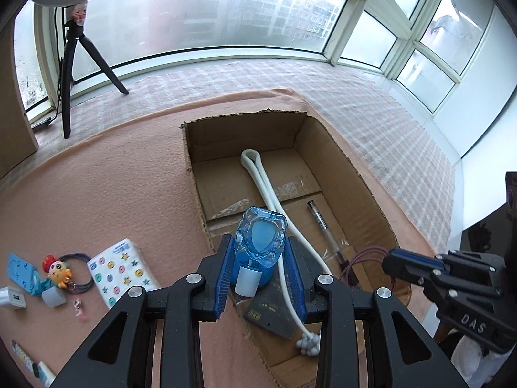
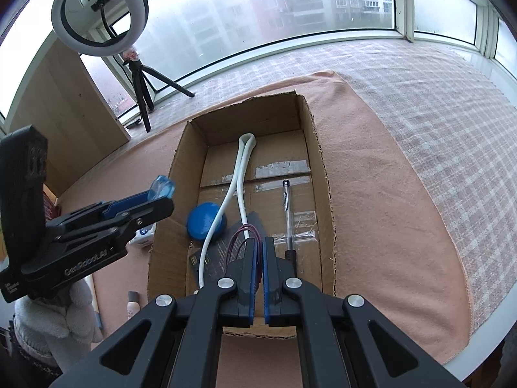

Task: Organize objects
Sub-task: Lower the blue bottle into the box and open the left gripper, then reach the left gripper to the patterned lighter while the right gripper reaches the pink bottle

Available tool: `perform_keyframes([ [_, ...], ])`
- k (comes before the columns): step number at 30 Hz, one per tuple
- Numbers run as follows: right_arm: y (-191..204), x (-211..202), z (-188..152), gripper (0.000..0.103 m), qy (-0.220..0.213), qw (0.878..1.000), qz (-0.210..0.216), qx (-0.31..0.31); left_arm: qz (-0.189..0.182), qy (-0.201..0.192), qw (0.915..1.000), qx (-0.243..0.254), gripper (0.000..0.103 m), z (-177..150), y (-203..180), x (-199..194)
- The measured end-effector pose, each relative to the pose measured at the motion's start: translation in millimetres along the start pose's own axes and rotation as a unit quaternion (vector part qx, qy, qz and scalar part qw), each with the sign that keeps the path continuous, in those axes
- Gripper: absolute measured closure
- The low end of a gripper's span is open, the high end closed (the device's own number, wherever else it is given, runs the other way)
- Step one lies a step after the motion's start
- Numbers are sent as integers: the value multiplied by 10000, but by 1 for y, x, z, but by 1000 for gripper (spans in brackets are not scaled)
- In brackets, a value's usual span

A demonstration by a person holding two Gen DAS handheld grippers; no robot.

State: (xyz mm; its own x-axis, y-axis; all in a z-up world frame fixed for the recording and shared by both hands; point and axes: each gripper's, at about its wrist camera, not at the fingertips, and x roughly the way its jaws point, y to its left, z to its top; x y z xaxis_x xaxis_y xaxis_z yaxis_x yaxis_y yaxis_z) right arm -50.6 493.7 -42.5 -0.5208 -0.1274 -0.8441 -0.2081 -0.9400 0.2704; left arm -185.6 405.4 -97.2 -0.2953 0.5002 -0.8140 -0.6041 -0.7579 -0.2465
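The left gripper clamps a blue bottle, base forward, just over the near left wall of the box. Judged best: carry it over bare cardboard, clear of the cord and pen, lower, then release. The right gripper, jaws closed on a purple band, hangs over the box's near end.

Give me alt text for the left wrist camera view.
The left tool grips a clear blue bottle above an open cardboard box holding a white cord and a pen. Small items lie on the pink cloth at left.
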Motion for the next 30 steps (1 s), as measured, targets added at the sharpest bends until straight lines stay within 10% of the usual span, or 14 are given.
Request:
perform_keyframes([
  [6, -4, 6, -3, 100, 75, 10000, 18, -24, 38, -36, 10000, -8, 69, 7, -6, 7],
  [10, -8, 8, -3, 95, 156, 9997, 160, 37, 40, -75, 10000, -40, 36, 8, -7, 4],
  [14, -9, 7, -7, 58, 151, 9995, 270, 92, 95, -153, 9998, 2, 35, 7, -5, -5],
  [30, 38, -3, -21, 56, 105, 9982, 584, -93, 531, -368, 9963, -562, 35, -45, 81, -93],
])
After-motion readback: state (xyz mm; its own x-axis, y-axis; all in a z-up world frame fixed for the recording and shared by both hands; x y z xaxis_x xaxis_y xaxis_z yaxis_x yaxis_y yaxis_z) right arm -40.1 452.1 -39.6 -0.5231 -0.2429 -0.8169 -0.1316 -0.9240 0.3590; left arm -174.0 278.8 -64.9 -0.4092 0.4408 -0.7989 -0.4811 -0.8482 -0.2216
